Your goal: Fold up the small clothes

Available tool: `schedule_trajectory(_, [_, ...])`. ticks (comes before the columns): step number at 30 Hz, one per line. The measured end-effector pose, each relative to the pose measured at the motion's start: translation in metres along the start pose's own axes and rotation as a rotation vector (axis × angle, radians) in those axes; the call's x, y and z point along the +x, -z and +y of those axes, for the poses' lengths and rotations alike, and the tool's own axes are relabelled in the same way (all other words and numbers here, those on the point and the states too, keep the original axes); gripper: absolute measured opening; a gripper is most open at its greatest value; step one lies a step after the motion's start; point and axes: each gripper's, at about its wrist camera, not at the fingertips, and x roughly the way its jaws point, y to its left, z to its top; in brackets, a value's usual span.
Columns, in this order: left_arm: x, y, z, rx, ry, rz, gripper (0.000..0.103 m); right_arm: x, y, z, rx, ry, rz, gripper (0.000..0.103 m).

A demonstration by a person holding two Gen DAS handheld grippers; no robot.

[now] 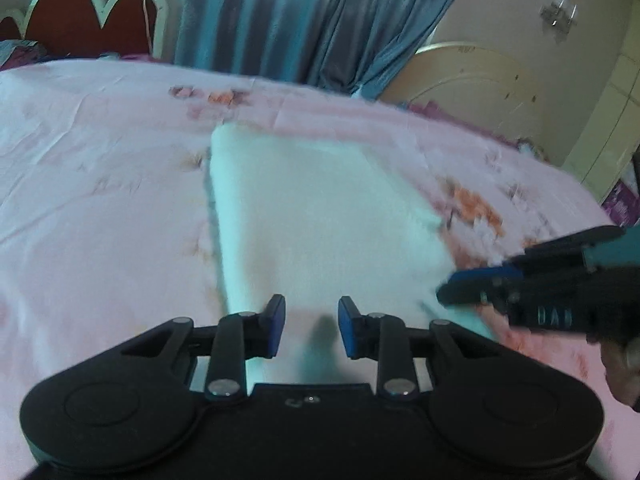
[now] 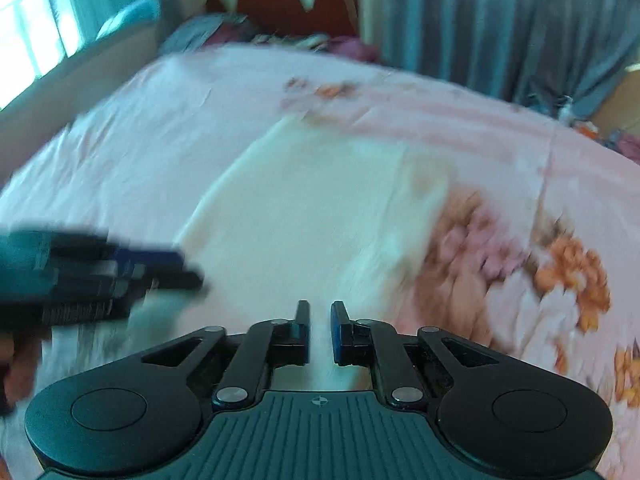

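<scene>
White cloth (image 1: 320, 216) flat mid-bed, near edge under both grippers. Left gripper (image 1: 311, 326) part spread, cloth between pads, pinch unclear. Right gripper (image 2: 320, 330) nearly pressed together on thin cloth edge. Lift both corners level, carry toward far edge, lay square. Pink bedsheet (image 1: 100, 200) open all round; headboard (image 1: 92, 20) well apart.

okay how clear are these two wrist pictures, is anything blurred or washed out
Left wrist view: the white cloth and pink bedsheet are soft with motion blur, the right gripper smeared; its own left gripper is sharp. Right wrist view: heavier smear across the bedsheet's flowers, the window blown out; both views bend with fisheye.
</scene>
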Motion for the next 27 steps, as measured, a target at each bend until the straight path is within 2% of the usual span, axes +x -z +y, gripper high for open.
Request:
schedule_trajectory(1, [0.003, 0.006, -0.002, 0.004, -0.019, 0.028, 0.029, 0.008, 0.008, 0.001, -0.002, 0.029, 0.040, 0.010])
schedule_trajectory(4, [0.002, 0.014, -0.008, 0.010, -0.066, 0.025, 0.028, 0.004, 0.017, -0.001, 0.056, 0.042, 0.021, 0.010])
schedule_trajectory(8, [-0.029, 0.016, -0.023, 0.011, -0.089, -0.018, 0.028, -0.046, 0.027, -0.001, 0.145, 0.059, -0.104, 0.010])
schedule_trajectory(14, [-0.089, 0.037, -0.056, 0.050, -0.108, -0.075, 0.028, -0.123, 0.065, 0.019, 0.173, 0.097, -0.210, 0.011])
schedule_trajectory(17, [-0.121, 0.051, -0.075, 0.070, -0.122, -0.110, 0.038, -0.158, 0.083, 0.031, 0.198, 0.112, -0.249, 0.011])
schedule_trajectory(18, [-0.133, 0.057, -0.081, 0.076, -0.135, -0.126, 0.048, -0.167, 0.089, 0.034, 0.213, 0.118, -0.264, 0.011])
schedule_trajectory(19, [-0.144, 0.063, -0.087, 0.076, -0.152, -0.148, 0.080, -0.178, 0.095, 0.039, 0.232, 0.121, -0.274, 0.031])
schedule_trajectory(20, [-0.155, 0.068, -0.092, 0.074, -0.176, -0.181, 0.097, -0.188, 0.102, 0.043, 0.253, 0.140, -0.288, 0.091])
schedule_trajectory(21, [-0.169, 0.075, -0.098, 0.075, -0.208, -0.237, 0.102, -0.200, 0.110, 0.050, 0.258, 0.172, -0.327, 0.100])
schedule_trajectory(22, [-0.179, 0.080, -0.103, 0.083, -0.226, -0.264, 0.102, -0.210, 0.116, 0.056, 0.244, 0.196, -0.348, 0.103])
schedule_trajectory(27, [-0.220, 0.101, -0.120, 0.093, -0.225, -0.255, 0.103, -0.247, 0.146, 0.076, 0.296, 0.198, -0.394, 0.103])
